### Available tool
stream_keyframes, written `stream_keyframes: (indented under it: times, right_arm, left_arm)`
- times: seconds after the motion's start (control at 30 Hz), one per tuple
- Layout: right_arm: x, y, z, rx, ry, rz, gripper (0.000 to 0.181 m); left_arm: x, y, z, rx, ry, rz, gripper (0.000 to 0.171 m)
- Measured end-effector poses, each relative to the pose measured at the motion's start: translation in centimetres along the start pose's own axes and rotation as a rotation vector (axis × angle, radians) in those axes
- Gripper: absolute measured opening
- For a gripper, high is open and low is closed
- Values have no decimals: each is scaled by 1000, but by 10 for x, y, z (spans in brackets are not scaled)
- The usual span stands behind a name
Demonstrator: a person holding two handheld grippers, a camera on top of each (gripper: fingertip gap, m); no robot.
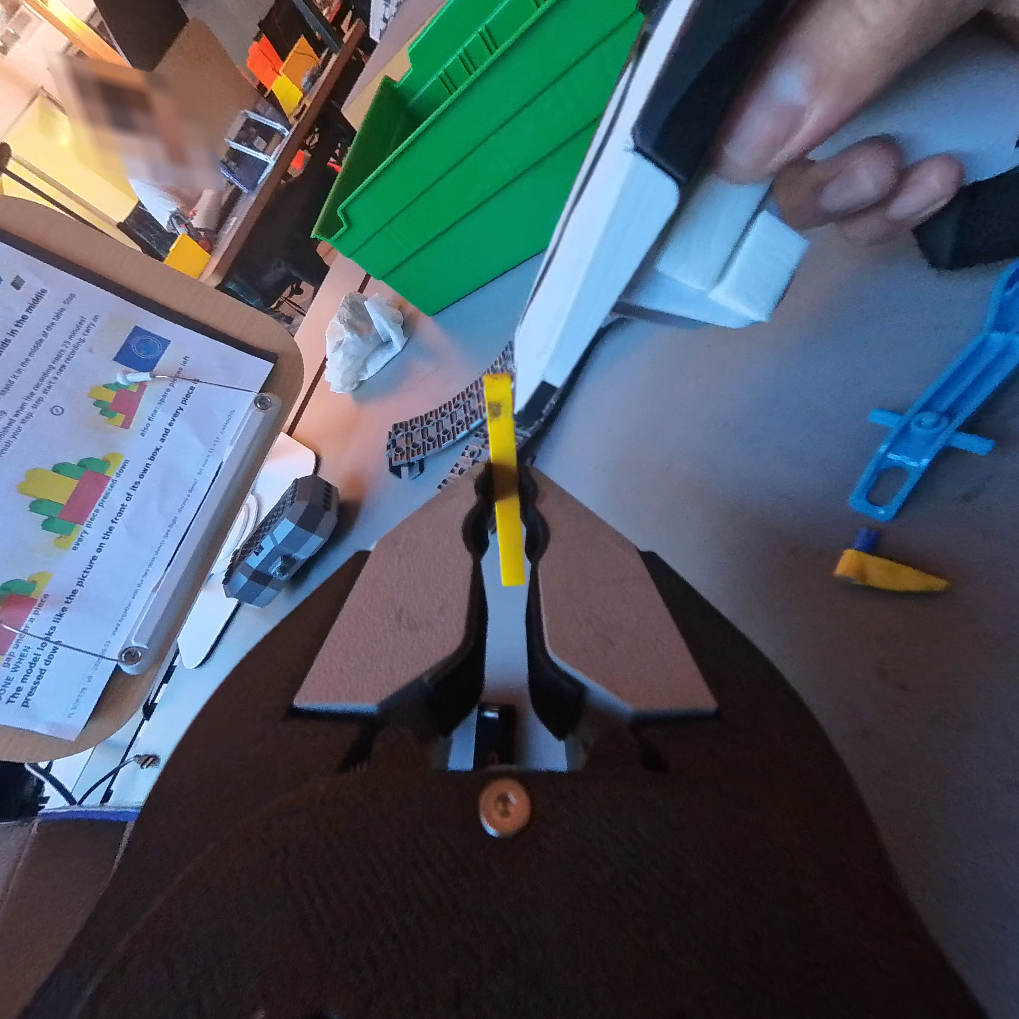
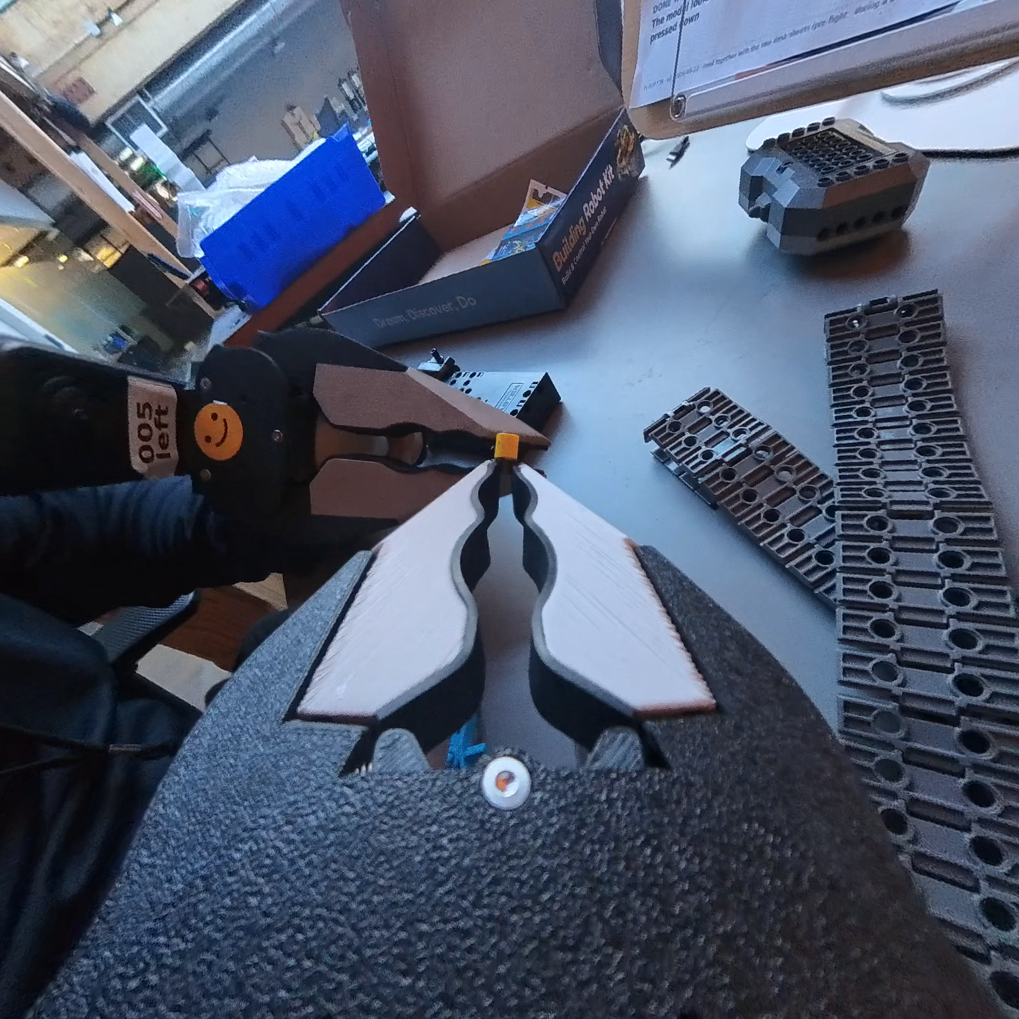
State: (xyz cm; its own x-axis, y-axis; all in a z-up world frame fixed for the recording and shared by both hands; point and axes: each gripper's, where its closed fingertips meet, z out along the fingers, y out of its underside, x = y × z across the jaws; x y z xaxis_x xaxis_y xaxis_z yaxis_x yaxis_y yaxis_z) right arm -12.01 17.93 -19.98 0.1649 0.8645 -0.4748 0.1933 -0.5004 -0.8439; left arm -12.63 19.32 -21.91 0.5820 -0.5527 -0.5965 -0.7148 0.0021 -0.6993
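Observation:
My left gripper (image 1: 504,479) is shut on a thin yellow strip (image 1: 507,518), which sticks out forward past the fingertips above the grey table (image 1: 717,551). The white right gripper (image 1: 557,309), held by a hand (image 1: 827,110), reaches in from the upper right, its tip at the strip's far end. In the right wrist view my right gripper (image 2: 502,471) has its jaws almost together at the strip's yellow end (image 2: 507,445). It appears to pinch the strip just beneath that end. The left gripper (image 2: 386,441) comes in from the left, held by a dark sleeve.
Dark track strips (image 2: 910,551) lie to the right, with a grey brick model (image 2: 832,187) behind them. An open kit box (image 2: 496,275) and a black block (image 2: 496,391) stand further back. Green bins (image 1: 479,165), crumpled tissue (image 1: 364,342), a blue plastic tool (image 1: 937,408), a small yellow piece (image 1: 888,573) and a clipboard with a sheet (image 1: 110,468) surround the grippers. Only a small space, under 4 cm, lies between the two pairs of fingers.

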Motion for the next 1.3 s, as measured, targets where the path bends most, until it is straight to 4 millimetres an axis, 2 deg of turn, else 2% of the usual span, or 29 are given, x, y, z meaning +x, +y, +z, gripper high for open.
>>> stream_keyframes:
  times: [0.17,0.23,0.27,0.47,0.53,0.67,0.9,1.07,1.17,1.23,1.3]
  right_arm:
    - [6,10,2,-126,72,-174,0]
    - [14,22,1,-232,118,-245,0]
    - [15,27,0,-254,126,-262,0]
    - [9,10,-8,-118,62,-116,0]
    - [5,7,-8,-88,48,-103,8]
    - [3,0,-4,-34,10,-43,8]
    - [2,0,1,-39,5,-55,2]
    - [3,10,1,-119,17,-160,0]
    - [9,21,-1,-251,71,-279,0]
    - [23,34,-6,-382,168,-385,0]
    - [21,40,-9,-405,149,-379,0]
  left_arm:
    - [-2,5,2,-15,11,-11,6]
    - [-15,0,-2,20,-40,-41,5]
    - [-15,0,-3,26,-23,-70,5]
    - [-6,-2,0,43,23,-87,6]
    - [-3,-3,1,47,32,-89,6]
    - [0,-3,1,44,35,-74,6]
    - [-1,-2,1,41,35,-77,6]
    - [4,2,2,1,41,-20,6]
    - [6,5,3,-17,39,10,6]
    - [-8,0,0,17,-13,-26,6]
    - [-12,4,-2,22,6,-85,6]
